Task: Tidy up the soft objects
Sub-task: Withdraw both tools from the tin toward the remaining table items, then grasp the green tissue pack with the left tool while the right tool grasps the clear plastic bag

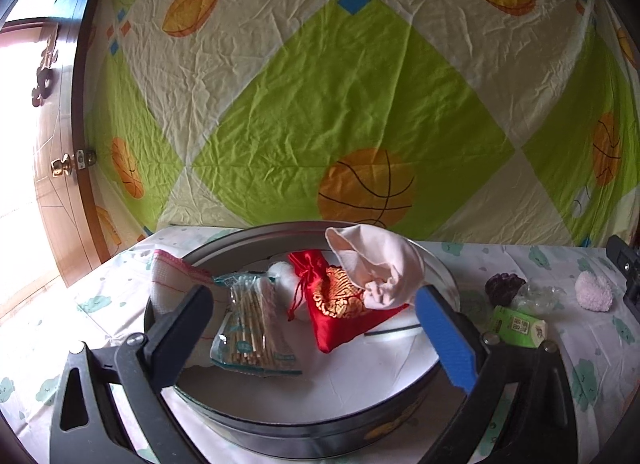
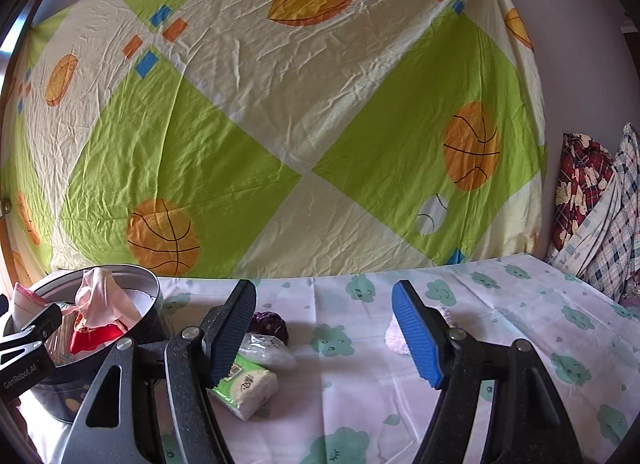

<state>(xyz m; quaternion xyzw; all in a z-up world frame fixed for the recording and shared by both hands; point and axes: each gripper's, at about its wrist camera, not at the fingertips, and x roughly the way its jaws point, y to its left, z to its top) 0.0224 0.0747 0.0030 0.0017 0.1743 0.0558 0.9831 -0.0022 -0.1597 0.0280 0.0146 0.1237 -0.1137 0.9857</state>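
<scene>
A round dark tin holds a red gold-embroidered pouch, a pale pink cloth, a pack of cotton swabs, a white cotton ball and a white red-stitched cloth. My left gripper is open and empty over the tin. On the table right of the tin lie a green tissue pack, a clear plastic packet, a dark purple soft thing and a fluffy pink-white puff. My right gripper is open and empty above them.
The table wears a white cloth with green cloud faces. A green and cream sheet with basketball prints hangs behind. A wooden door stands at the left. Plaid bedding is piled at the far right.
</scene>
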